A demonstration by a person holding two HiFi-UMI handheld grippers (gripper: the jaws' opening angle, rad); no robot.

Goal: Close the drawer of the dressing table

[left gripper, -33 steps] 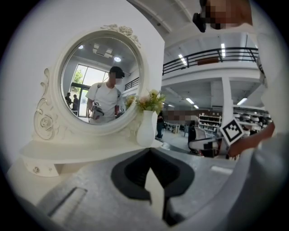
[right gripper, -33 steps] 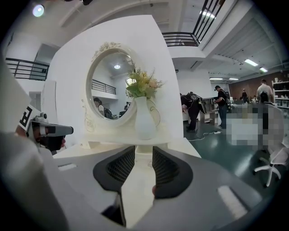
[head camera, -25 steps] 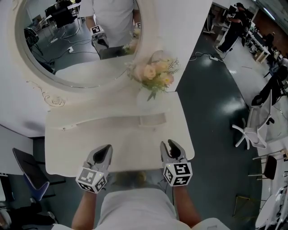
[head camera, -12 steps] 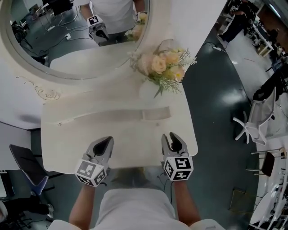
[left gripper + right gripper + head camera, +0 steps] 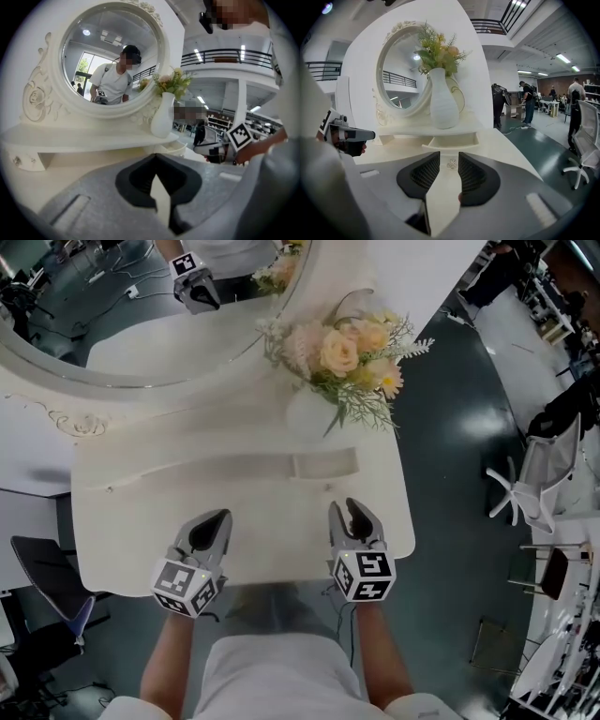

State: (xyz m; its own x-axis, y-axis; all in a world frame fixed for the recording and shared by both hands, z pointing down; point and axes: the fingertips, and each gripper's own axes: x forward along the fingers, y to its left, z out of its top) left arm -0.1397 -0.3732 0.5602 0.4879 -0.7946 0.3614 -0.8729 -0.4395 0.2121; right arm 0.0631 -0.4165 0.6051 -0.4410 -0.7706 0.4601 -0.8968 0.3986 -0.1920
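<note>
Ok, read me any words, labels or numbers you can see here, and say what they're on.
No readable words or numbers anywhere.
Left cube and right cube: black-and-white square patterns only, no letters.
Table and vase: plain, no print.
Hall in the background: any signs there are too small and blurred to read.

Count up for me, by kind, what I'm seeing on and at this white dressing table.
Round mirror: 1
White vase: 1
Bunch of flowers: 1
Open drawer: 1
Hand-held grippers: 2, the left gripper and the right gripper
Total: 6
</note>
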